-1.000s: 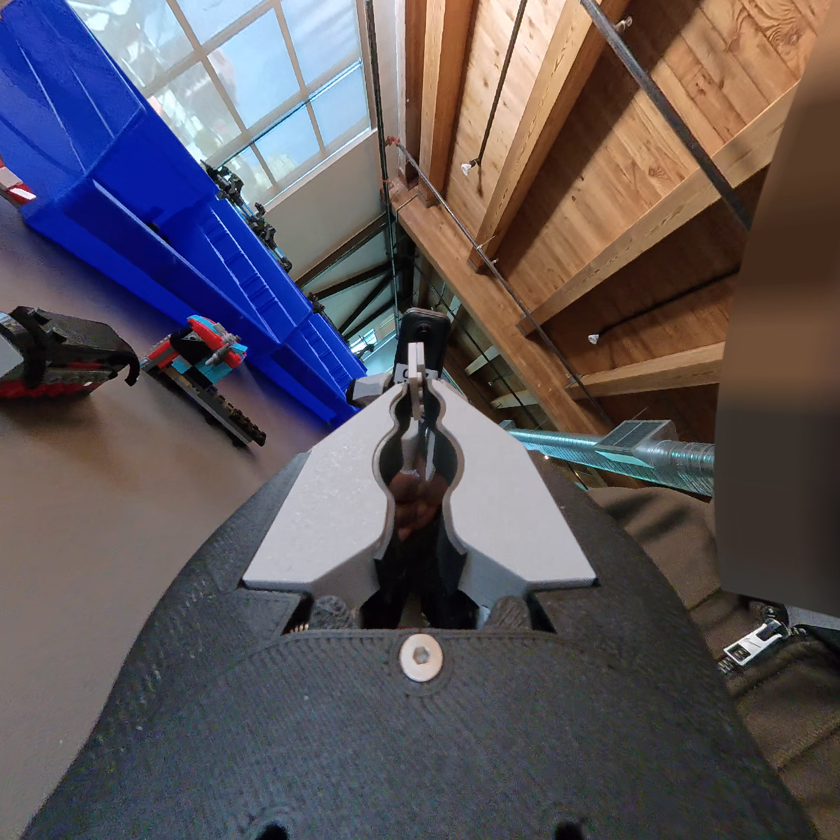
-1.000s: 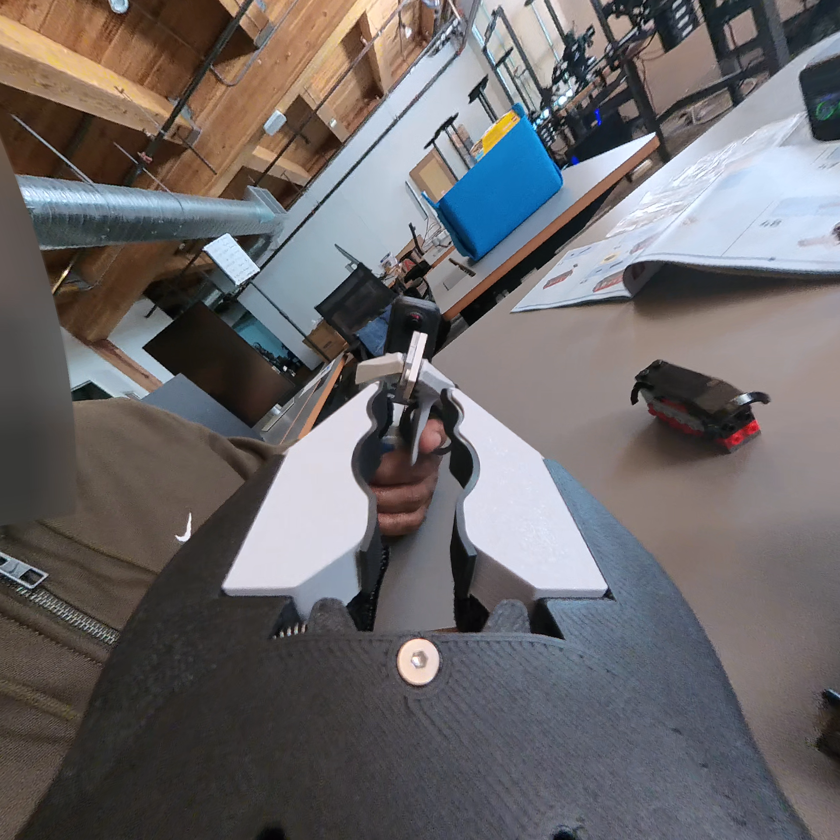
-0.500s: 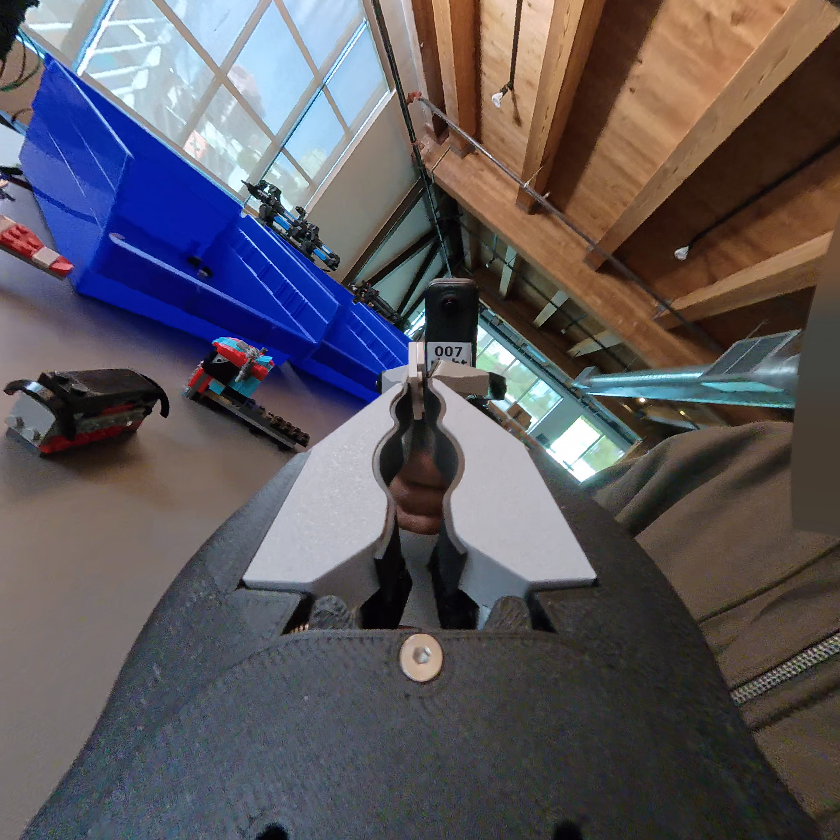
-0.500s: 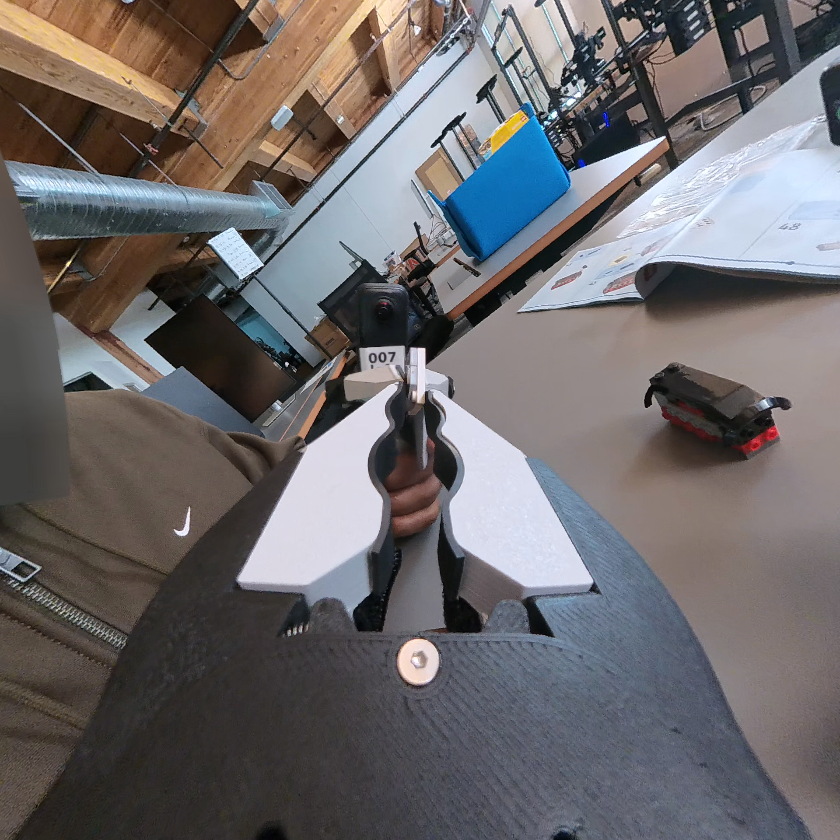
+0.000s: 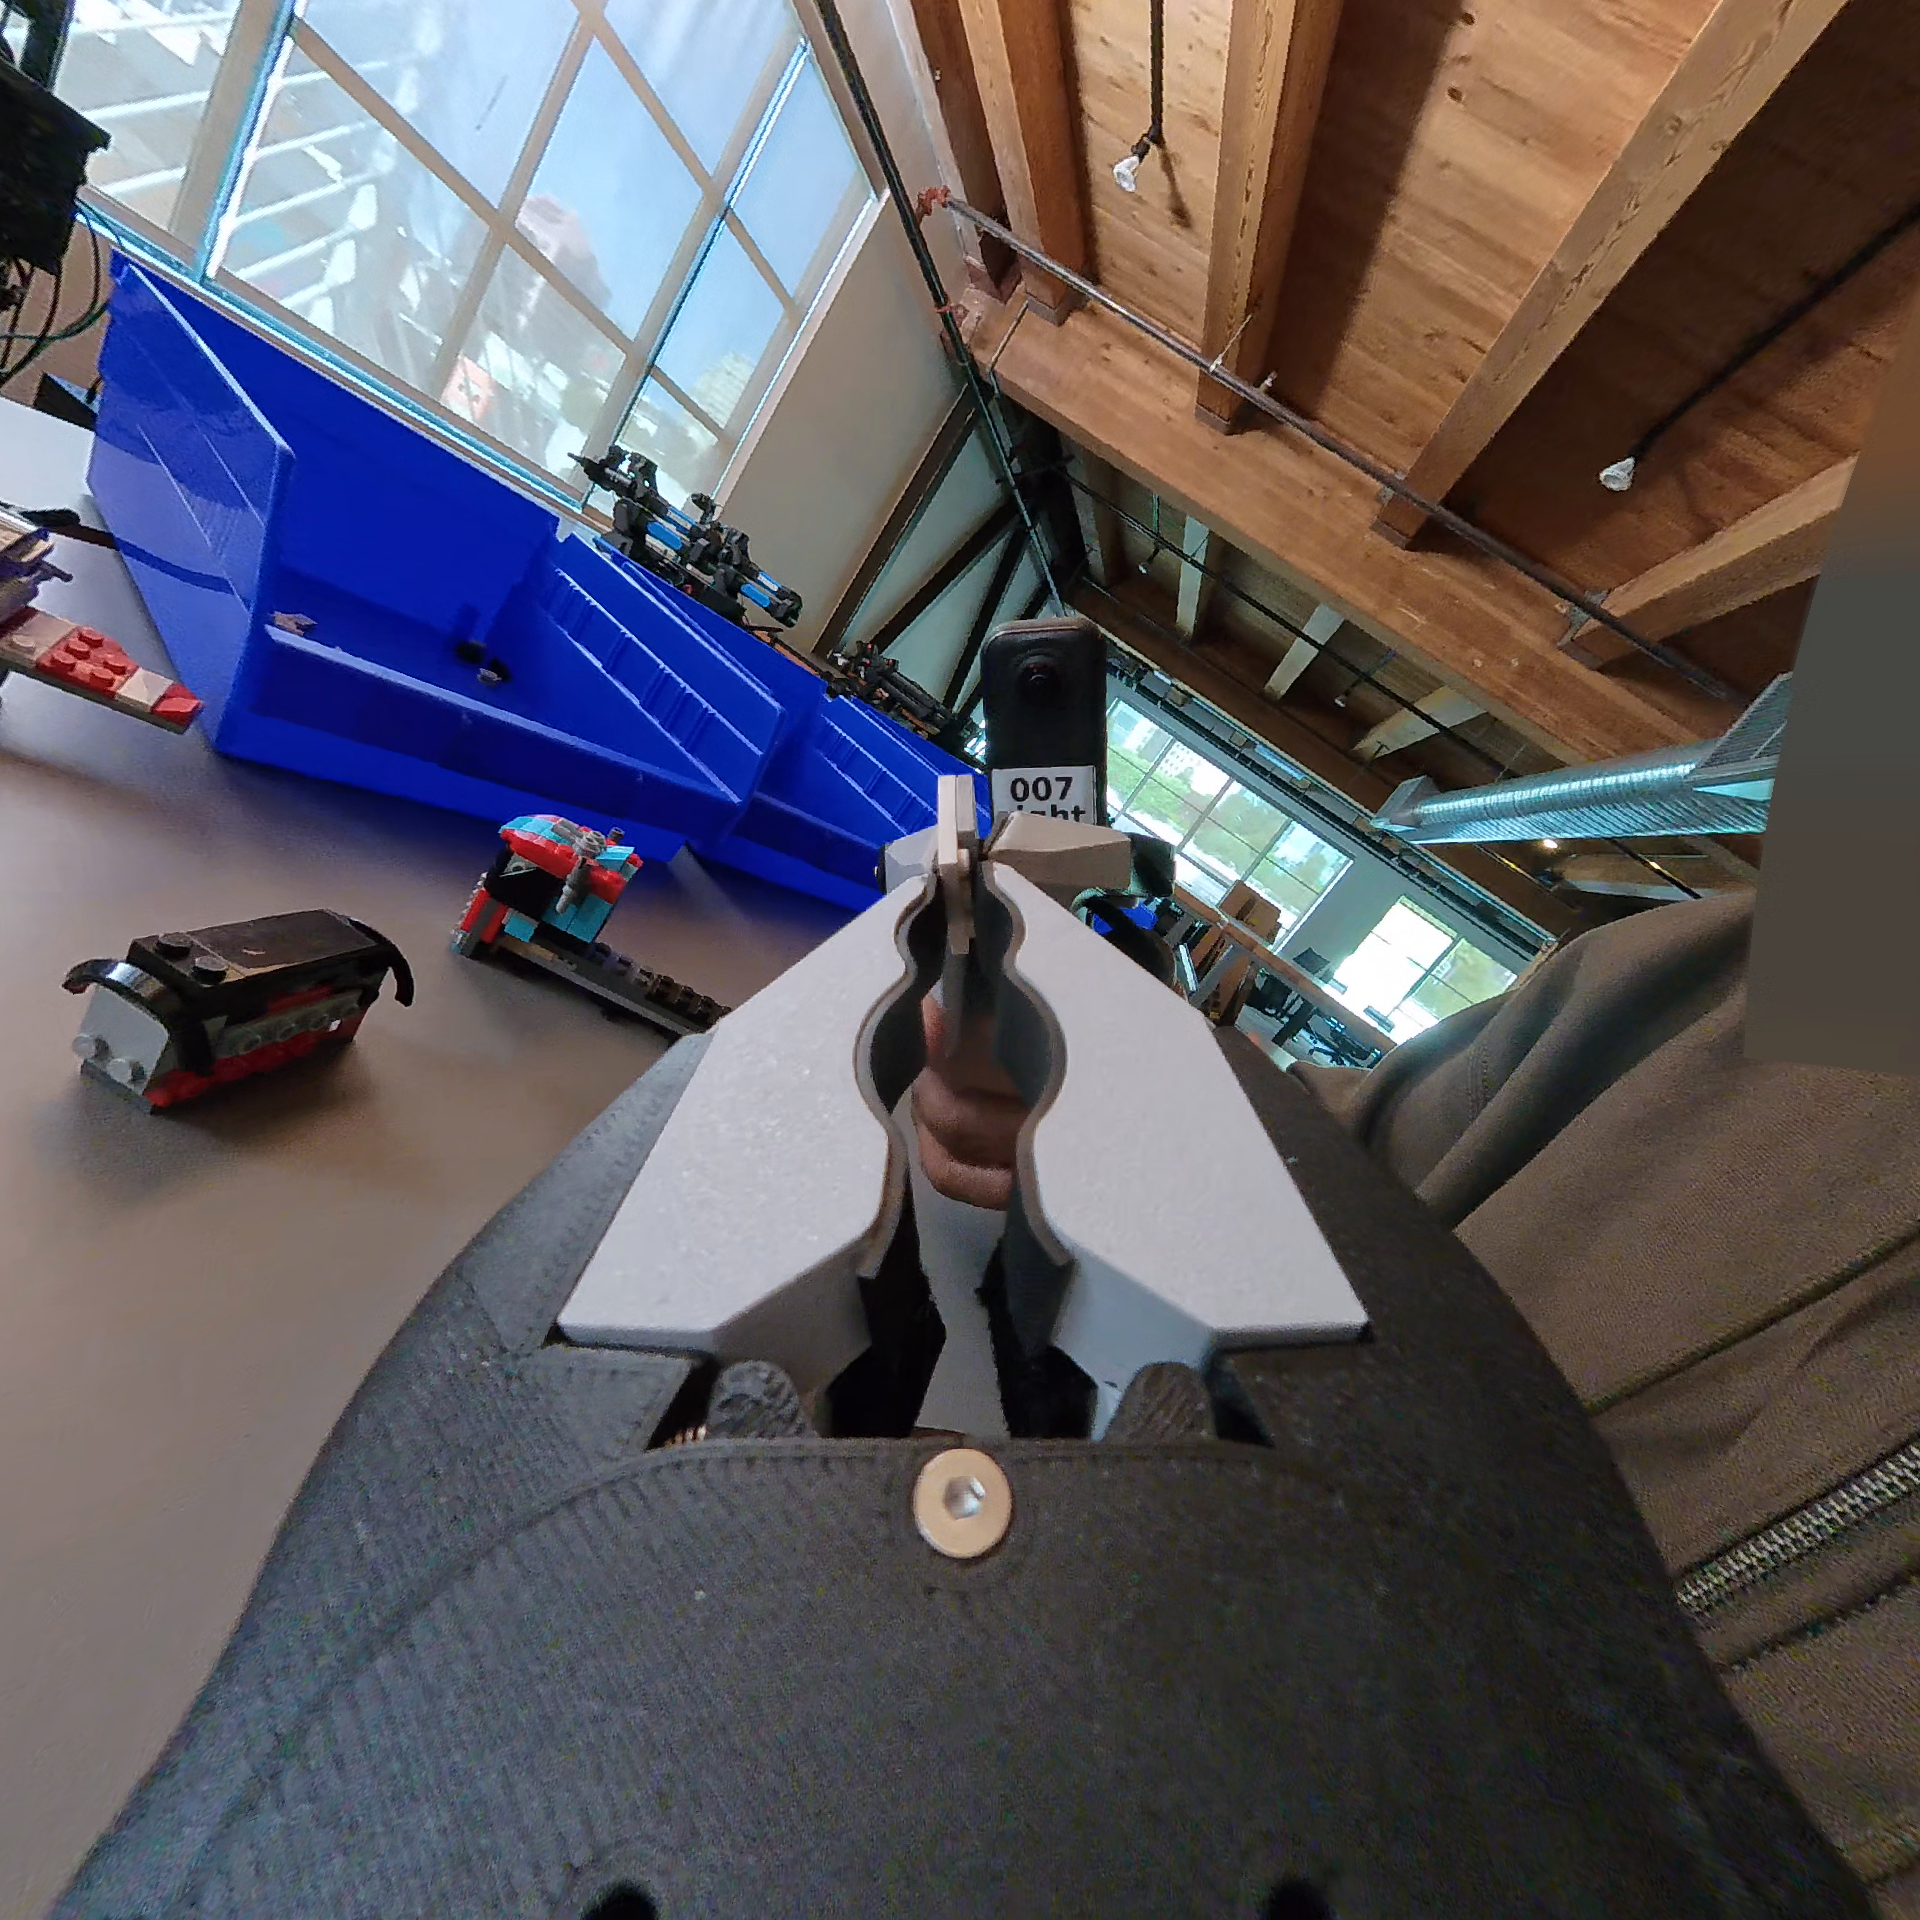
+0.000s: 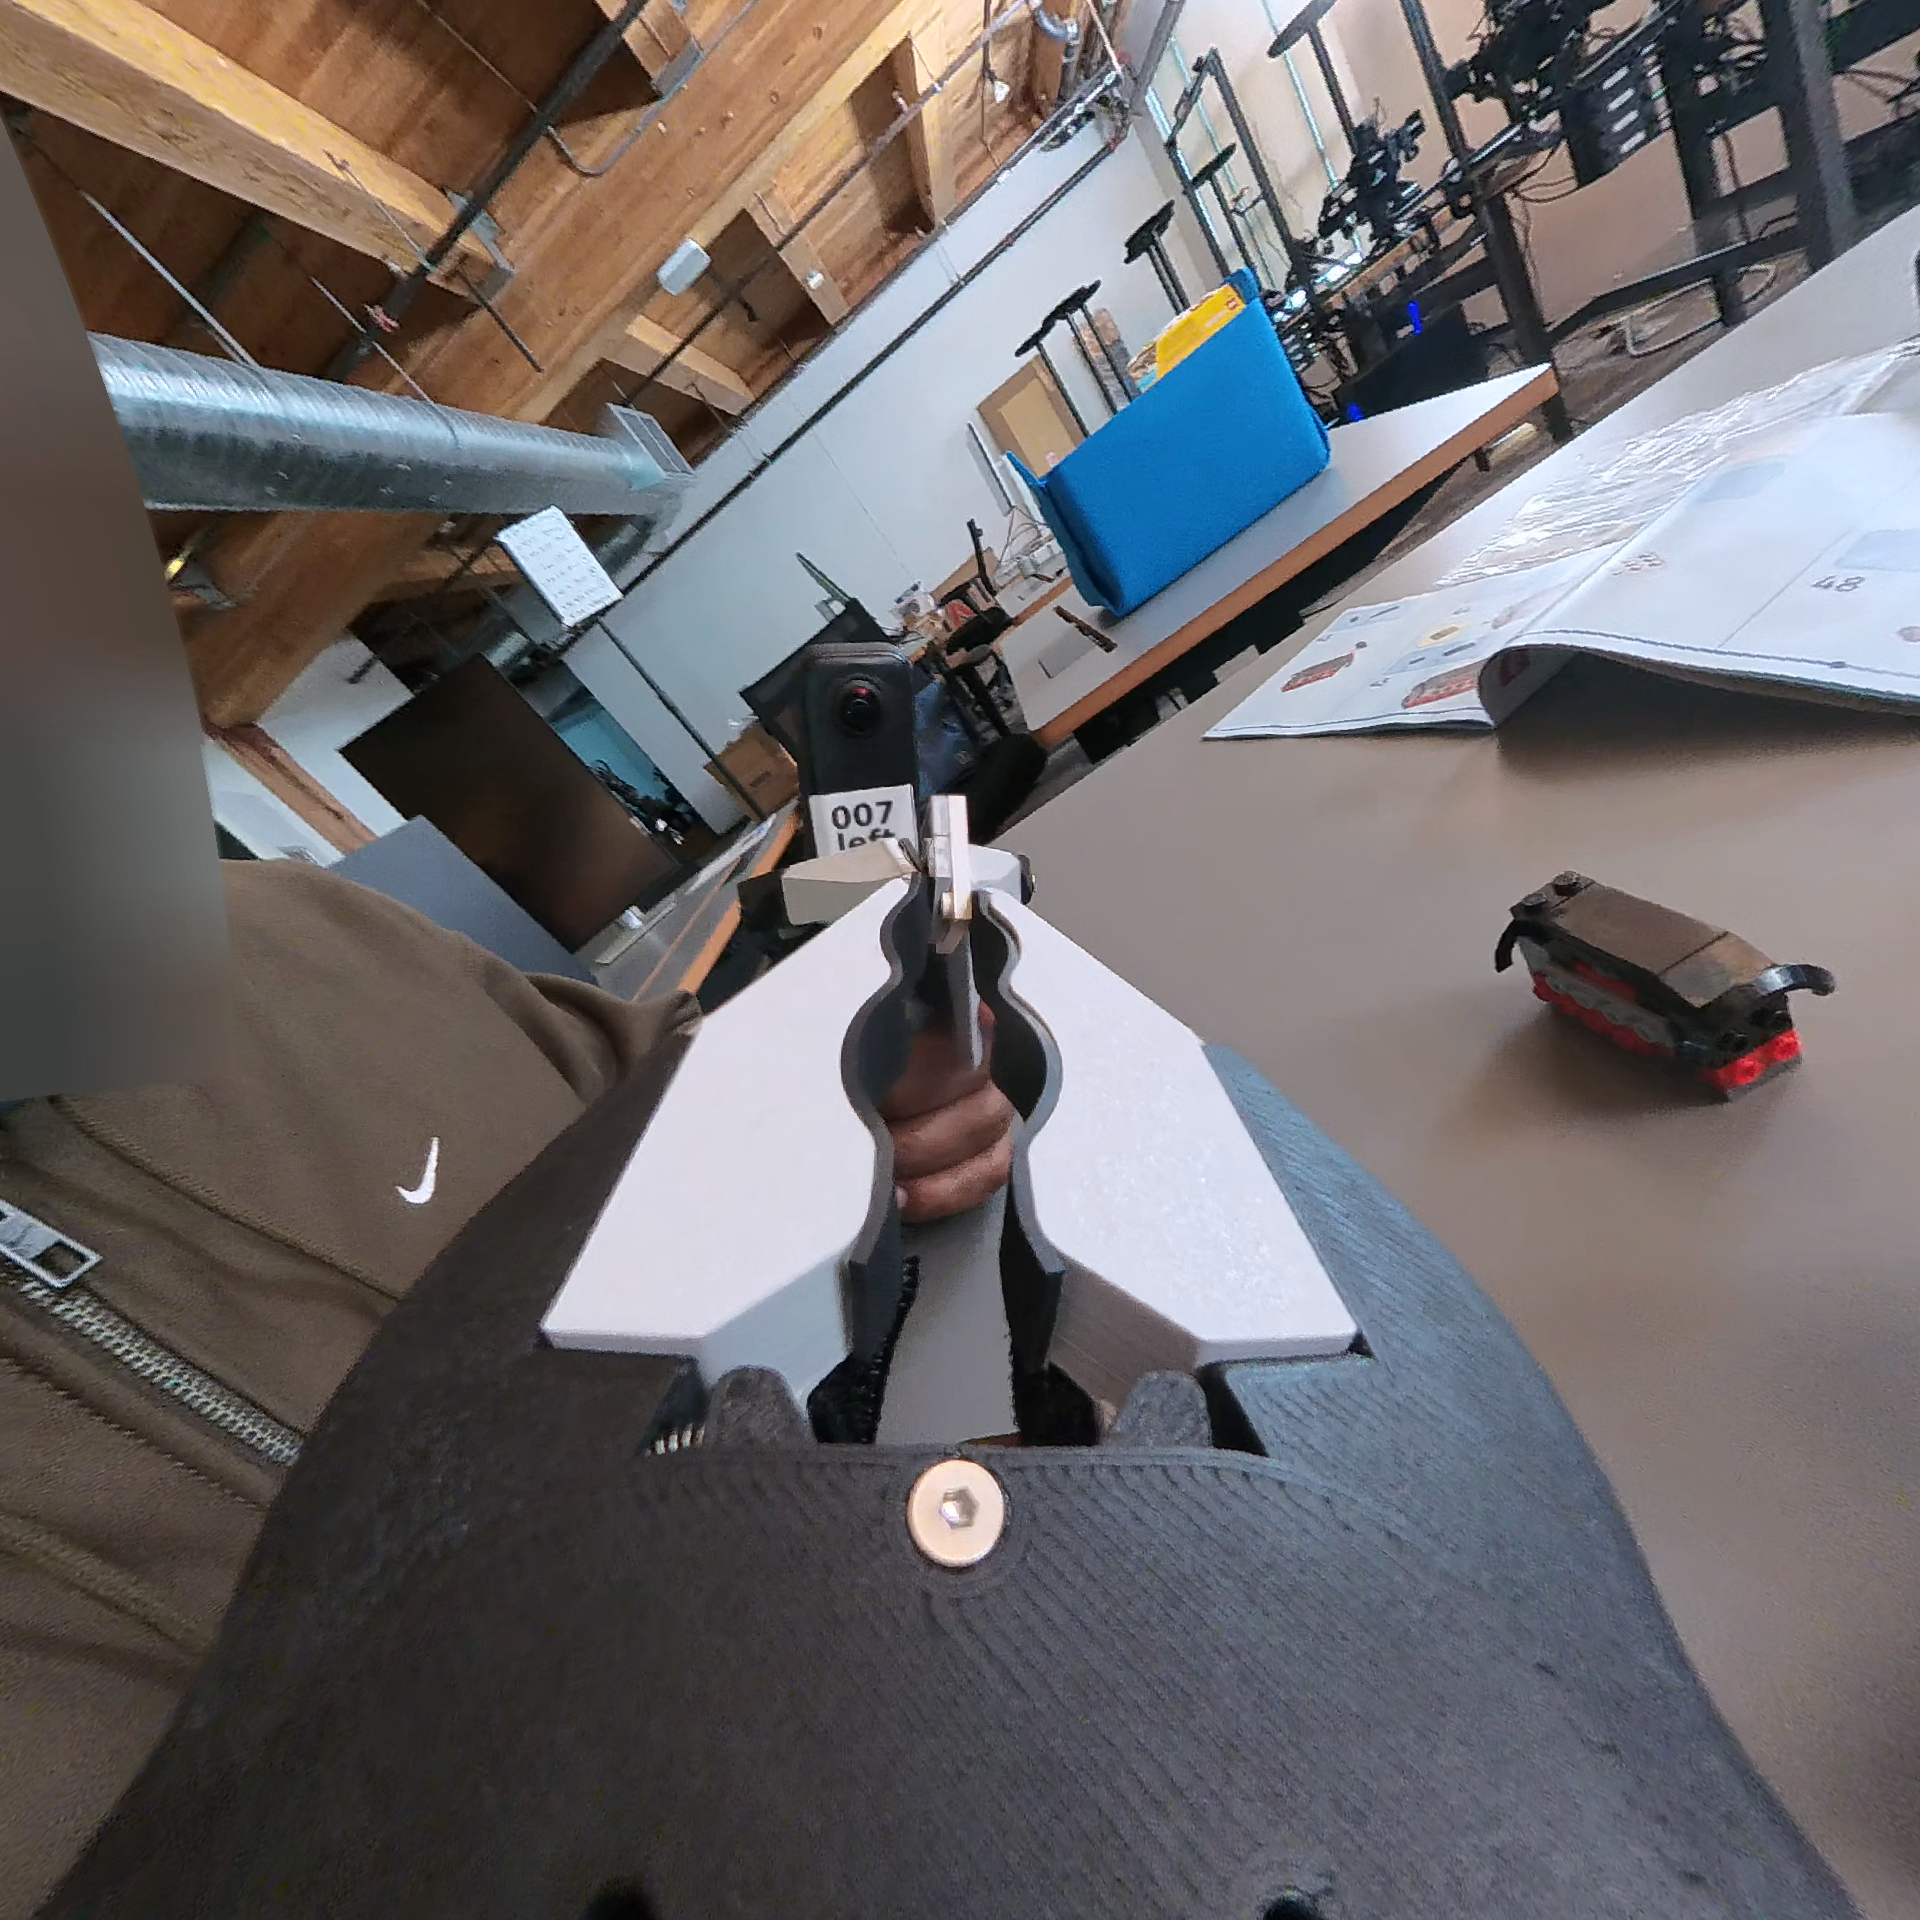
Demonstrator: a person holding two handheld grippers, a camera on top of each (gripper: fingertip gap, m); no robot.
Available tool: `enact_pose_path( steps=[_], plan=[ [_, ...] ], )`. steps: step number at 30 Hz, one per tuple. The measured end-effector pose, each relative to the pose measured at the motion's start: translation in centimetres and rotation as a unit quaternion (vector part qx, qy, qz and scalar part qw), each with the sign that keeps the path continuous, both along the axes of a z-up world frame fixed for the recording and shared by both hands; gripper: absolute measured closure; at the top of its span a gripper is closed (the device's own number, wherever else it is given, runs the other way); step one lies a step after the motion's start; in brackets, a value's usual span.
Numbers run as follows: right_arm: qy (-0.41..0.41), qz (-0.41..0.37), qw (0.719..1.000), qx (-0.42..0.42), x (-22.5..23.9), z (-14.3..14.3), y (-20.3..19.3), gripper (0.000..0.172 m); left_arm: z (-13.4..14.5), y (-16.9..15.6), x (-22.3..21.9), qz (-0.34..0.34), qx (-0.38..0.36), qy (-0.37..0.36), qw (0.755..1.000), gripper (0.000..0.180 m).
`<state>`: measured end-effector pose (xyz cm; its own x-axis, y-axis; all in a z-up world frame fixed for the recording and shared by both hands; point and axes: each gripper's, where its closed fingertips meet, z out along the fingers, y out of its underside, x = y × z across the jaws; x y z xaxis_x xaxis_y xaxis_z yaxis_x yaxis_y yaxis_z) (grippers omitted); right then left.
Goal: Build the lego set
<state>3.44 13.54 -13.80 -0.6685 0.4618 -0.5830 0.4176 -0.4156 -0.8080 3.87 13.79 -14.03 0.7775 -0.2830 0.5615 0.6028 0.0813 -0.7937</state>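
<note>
1. Two tools tip to tip above the surface (image 5: pixel 260 1247), at the centre of each wrist view.
2. Left tool (image 5: pixel 958 883): clenched on a thin grey plate (image 5: pixel 954 831), seen edge-on and upright, sticking out past the fingertips.
3. Right tool (image 6: pixel 948 883): likewise clenched on a thin grey plate (image 6: pixel 948 831). Cannot tell whether one shared piece or two pressed together.
4. Nothing else touched. Nearest on the surface: a black-and-red brick model (image 5: pixel 234 1003) at left of the left view, well apart. Beside it a red-and-teal brick build (image 5: pixel 561 883), with blue bins (image 5: pixel 416 623) behind.
5. Open instruction booklet (image 6: pixel 1558 644) at upper right of the right view.
6. Probably very light, stiff, smooth plastic, so apt to pivot or slip if pinched by a corner. Best taken across the flat faces, close to the middle.
</note>
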Motion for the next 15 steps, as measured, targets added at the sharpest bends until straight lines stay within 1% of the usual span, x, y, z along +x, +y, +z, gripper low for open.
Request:
enact_pose_path(
  steps=[4,8,13,15],
  plan=[
    [0.007,-0.002,1.0,-0.01,0.03,0.39,0.11,0.161,-0.07,0.02,0.19,-0.006,-0.001,-0.004,1.0,0.175],
    [0.009,-0.003,1.0,-0.01,0.0,0.39,0.2,0.164,-0.22,0.11,0.51,-0.016,-0.004,-0.006,1.0,0.176],
    [0.016,-0.011,1.0,0.011,-0.05,0.24,0.23,0.165,-0.31,0.11,0.48,-0.022,-0.006,-0.016,1.0,0.175],
    [0.017,-0.01,1.0,0.007,-0.01,0.29,0.19,0.165,-0.22,0.08,0.53,-0.025,-0.002,-0.02,0.999,0.176]
  ],
)
